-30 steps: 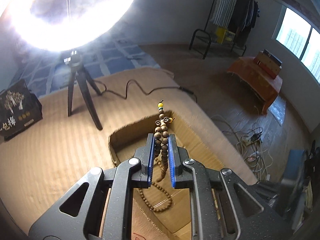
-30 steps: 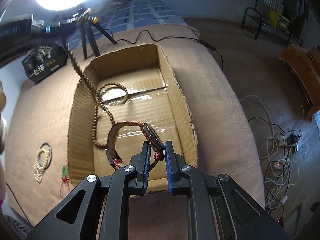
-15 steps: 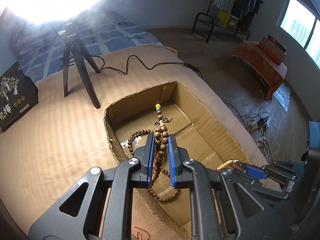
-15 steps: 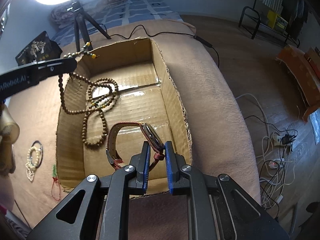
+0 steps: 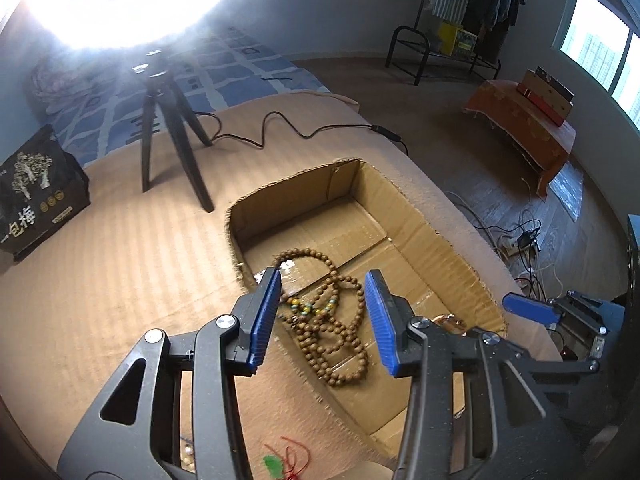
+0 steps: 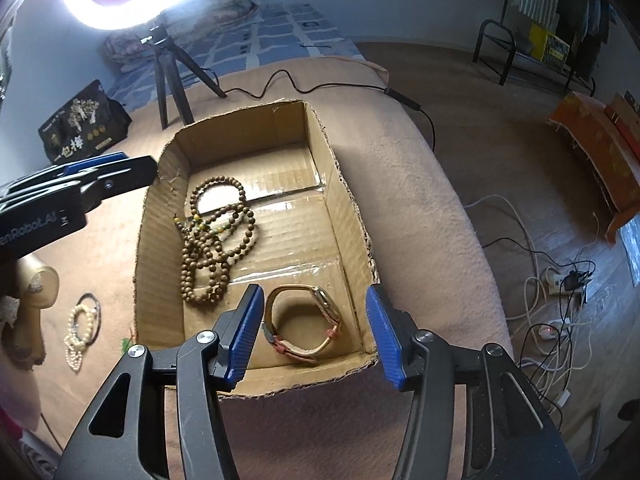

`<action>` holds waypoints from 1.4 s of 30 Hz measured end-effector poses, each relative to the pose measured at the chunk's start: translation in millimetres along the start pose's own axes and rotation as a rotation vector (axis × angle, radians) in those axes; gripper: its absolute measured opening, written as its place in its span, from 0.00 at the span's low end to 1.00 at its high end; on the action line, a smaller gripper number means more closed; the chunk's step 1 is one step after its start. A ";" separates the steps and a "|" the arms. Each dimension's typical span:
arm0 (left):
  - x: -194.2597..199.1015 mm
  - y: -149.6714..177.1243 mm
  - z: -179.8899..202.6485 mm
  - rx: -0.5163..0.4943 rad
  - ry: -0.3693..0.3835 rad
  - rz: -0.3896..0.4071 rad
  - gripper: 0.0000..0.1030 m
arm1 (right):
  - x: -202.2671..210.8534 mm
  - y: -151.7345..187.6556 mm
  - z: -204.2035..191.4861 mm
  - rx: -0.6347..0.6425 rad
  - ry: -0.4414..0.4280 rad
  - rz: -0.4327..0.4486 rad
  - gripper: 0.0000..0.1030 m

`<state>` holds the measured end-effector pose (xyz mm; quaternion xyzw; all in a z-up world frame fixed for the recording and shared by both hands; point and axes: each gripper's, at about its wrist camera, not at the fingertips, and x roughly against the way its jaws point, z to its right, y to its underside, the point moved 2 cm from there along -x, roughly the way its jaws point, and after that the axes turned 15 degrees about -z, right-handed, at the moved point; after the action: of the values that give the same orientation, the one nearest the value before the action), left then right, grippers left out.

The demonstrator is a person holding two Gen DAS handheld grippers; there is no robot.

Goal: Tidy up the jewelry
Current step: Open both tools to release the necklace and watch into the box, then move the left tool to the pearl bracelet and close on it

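Inside the cardboard box point(image 6: 348, 216), the bead necklace point(image 6: 216, 240) and watch point(image 6: 308, 324) are lying apart; left claw point(image 5: 324, 320) and right claw point(image 6: 316, 332) are gaping wide, holding nothing.

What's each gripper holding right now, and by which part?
Nothing. Left gripper and right gripper are both open; the bead necklace and the watch lie loose in the cardboard box.

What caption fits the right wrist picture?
Open right tool over a box holding a watch and beads.
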<state>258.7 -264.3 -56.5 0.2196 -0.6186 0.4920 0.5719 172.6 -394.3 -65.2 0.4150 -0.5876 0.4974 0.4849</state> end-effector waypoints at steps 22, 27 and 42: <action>75.9 119.7 -112.5 0.112 -0.068 0.072 0.43 | 36.8 20.1 -63.6 0.154 -0.079 0.179 0.68; 70.8 168.5 -143.6 0.181 -0.034 0.051 0.43 | 36.6 26.2 -88.0 0.242 -0.100 0.161 0.73; 20.1 243.0 -140.2 0.144 -0.030 -0.064 0.43 | 3.1 38.0 -143.7 0.320 -0.206 -0.007 0.73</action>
<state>119.9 -36.0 -144.2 0.2873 -0.5829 0.5133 0.5605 157.7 -246.4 -64.0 0.5375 -0.5461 0.5377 0.3517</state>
